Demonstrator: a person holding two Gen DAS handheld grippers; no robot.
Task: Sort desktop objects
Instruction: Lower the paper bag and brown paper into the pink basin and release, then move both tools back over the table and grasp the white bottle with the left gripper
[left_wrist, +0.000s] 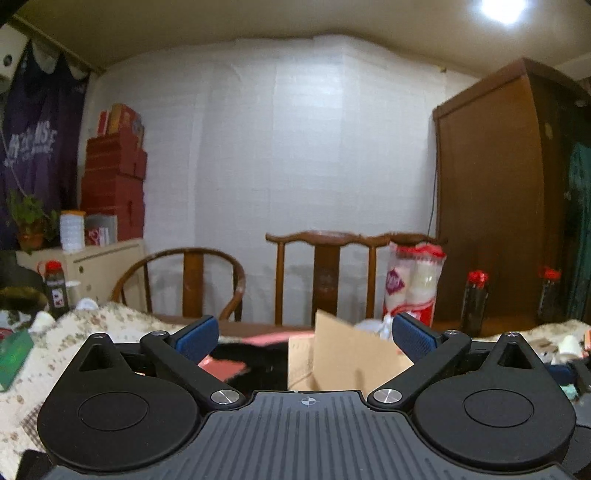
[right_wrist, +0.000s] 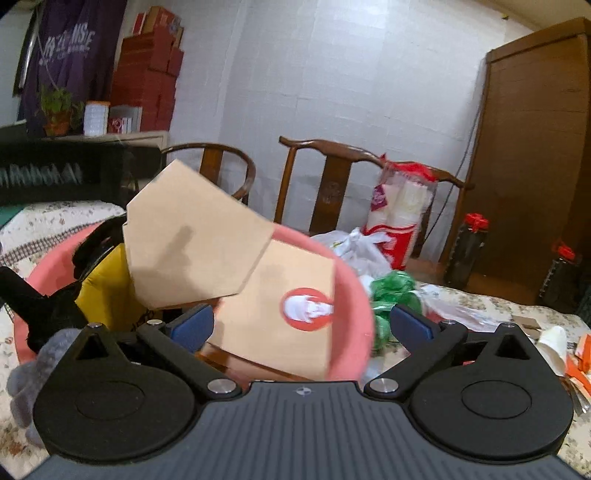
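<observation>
A brown cardboard box (right_wrist: 273, 295) with a red round logo and a raised flap lies in a pink basin (right_wrist: 351, 295). My right gripper (right_wrist: 301, 325) is open just above the box, with nothing between its blue pads (right_wrist: 190, 326). A yellow item (right_wrist: 107, 291) and black items (right_wrist: 40, 306) also lie in the basin. My left gripper (left_wrist: 306, 338) is open and empty, held level; the cardboard box (left_wrist: 343, 354) and pink basin (left_wrist: 221, 367) show beyond its blue pads (left_wrist: 197, 338).
A flowered tablecloth (right_wrist: 480, 306) covers the table. A green plastic bag (right_wrist: 391, 295), white bags and cups (right_wrist: 554, 347) lie right of the basin. Two wooden chairs (right_wrist: 332, 184), a pack of paper rolls (right_wrist: 402, 214), dark bottles (right_wrist: 465, 247) and a wardrobe (right_wrist: 535, 147) stand behind.
</observation>
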